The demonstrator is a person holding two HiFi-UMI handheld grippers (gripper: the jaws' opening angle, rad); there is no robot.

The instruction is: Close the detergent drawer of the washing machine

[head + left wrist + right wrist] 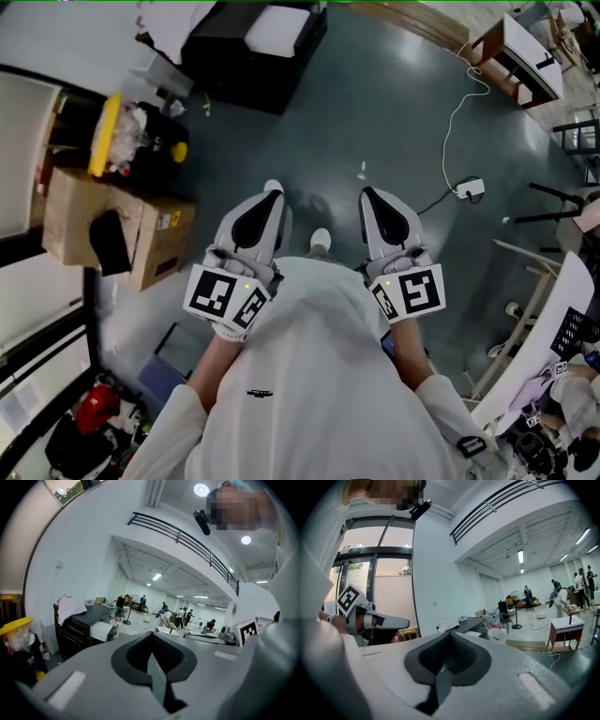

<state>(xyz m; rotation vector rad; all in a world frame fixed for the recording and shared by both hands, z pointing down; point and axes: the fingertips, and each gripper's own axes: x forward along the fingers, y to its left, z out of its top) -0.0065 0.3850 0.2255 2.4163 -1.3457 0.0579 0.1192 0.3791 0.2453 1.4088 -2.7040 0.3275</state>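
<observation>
I hold my white-and-black left gripper (270, 199) and matching right gripper (370, 199) side by side over the dark grey floor (375, 103), each pair of jaws pressed together on nothing, presumably idle, since no view shows the washing machine or its detergent drawer.

Big open workshop hall here, high white walls, balcony railing (187, 538) overhead, ceiling lights (201, 489), people (185, 615) busy at tables far back, standing fan (131, 603), cardboard box (70, 220) and loose cable (455, 122) on dark floor (375, 112), tall windows (389, 573)
</observation>
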